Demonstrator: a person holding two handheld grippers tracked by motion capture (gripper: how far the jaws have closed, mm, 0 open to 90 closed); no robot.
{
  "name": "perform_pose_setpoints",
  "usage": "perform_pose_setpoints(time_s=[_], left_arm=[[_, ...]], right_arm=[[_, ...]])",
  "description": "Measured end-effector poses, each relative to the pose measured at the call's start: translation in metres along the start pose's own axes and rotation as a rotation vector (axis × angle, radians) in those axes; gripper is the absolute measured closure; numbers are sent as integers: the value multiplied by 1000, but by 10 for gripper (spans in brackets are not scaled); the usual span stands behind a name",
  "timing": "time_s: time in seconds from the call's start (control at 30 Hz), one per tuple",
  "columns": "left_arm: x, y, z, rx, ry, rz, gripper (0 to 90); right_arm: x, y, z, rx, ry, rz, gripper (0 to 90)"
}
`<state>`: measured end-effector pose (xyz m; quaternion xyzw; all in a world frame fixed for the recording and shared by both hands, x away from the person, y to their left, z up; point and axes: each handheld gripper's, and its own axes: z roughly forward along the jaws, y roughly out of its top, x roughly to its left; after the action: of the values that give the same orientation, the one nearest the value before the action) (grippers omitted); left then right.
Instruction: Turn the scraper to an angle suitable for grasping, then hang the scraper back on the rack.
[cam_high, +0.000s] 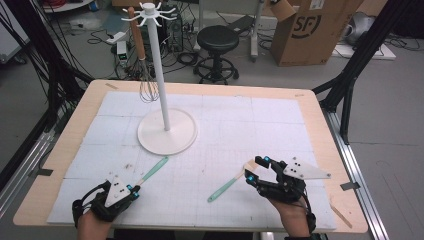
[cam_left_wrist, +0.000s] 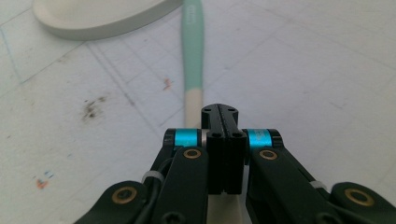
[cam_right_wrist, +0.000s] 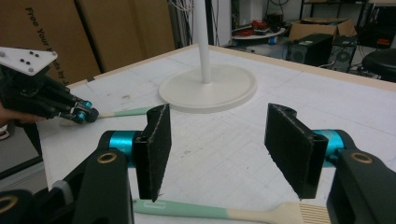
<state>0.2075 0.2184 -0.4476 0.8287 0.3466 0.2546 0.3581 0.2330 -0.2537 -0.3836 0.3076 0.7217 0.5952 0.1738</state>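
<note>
Left gripper (cam_high: 134, 189) fingers clamp the left brush (cam_high: 152, 170); right gripper (cam_right_wrist: 215, 149) fingers wide open above right brush (cam_right_wrist: 224, 212)

Two mint-handled brushes (cam_high: 152, 171) (cam_high: 227, 185) flat on mat, well apart.

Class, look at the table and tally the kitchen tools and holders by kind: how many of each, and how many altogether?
Mint-handled utensils lying on the mat: 2, one at the left gripper, one under the right gripper
Whisks hanging on the stand: 1
White hanging stands: 1
Total: 4
</note>
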Motion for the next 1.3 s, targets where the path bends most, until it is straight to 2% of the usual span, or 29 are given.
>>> perform_pose_setpoints(time_s=[0.07,0.13,0.17,0.2,0.27,0.3,0.33,0.37,0.4,0.5,0.53,0.57,0.6,0.63,0.67,0.7,0.77,0.87,1.1,1.3], left_arm=[[7,-3,-2,-28,-13,-29,897],[16,-6,-7,-79,-42,-78,896],[25,-8,-14,-140,-58,-123,894],[25,-8,-14,-140,-58,-123,868],[33,-9,-21,-205,-86,-171,819],[40,-10,-27,-262,-103,-196,802],[44,-10,-30,-290,-112,-204,779],[44,-10,-30,-290,-112,-204,742],[46,-10,-32,-315,-120,-214,742],[53,-10,-38,-383,-129,-233,621],[57,-8,-40,-414,-126,-249,500],[57,-8,-40,-414,-126,-249,448],[59,-7,-40,-428,-126,-256,448],[61,-5,-41,-457,-114,-258,356],[61,-5,-41,-457,-114,-258,314],[61,-4,-42,-484,-106,-271,280],[61,-2,-42,-492,-102,-272,245],[62,1,-41,-498,-101,-251,184],[61,3,-41,-493,-103,-240,187],[62,4,-40,-491,-97,-238,186]], right_arm=[[0,0,0,0,0,7,403],[-1,-1,0,-1,-1,8,401],[-1,-2,0,-2,-4,9,400],[-1,-2,0,-2,-4,9,400],[-2,-3,-1,-9,-13,10,395],[-2,-3,-2,-13,-16,12,393],[-3,-4,-3,-15,-23,14,391],[-3,-4,-3,-15,-23,14,391],[-3,-4,-4,-20,-30,10,388],[-5,-6,-7,-14,-43,9,379],[-5,-5,-8,0,-62,-3,367],[-5,-5,-9,4,-67,-5,352],[-5,-5,-9,4,-67,-5,352],[-5,-3,-10,9,-93,-16,333],[-5,-3,-10,9,-93,-16,333],[-5,-3,-10,18,-118,-27,316],[-5,-2,-11,19,-124,-34,310],[-6,-2,-11,19,-144,-30,264],[-7,-4,-10,14,-135,-23,189],[-5,-1,-13,7,-127,-30,178]])
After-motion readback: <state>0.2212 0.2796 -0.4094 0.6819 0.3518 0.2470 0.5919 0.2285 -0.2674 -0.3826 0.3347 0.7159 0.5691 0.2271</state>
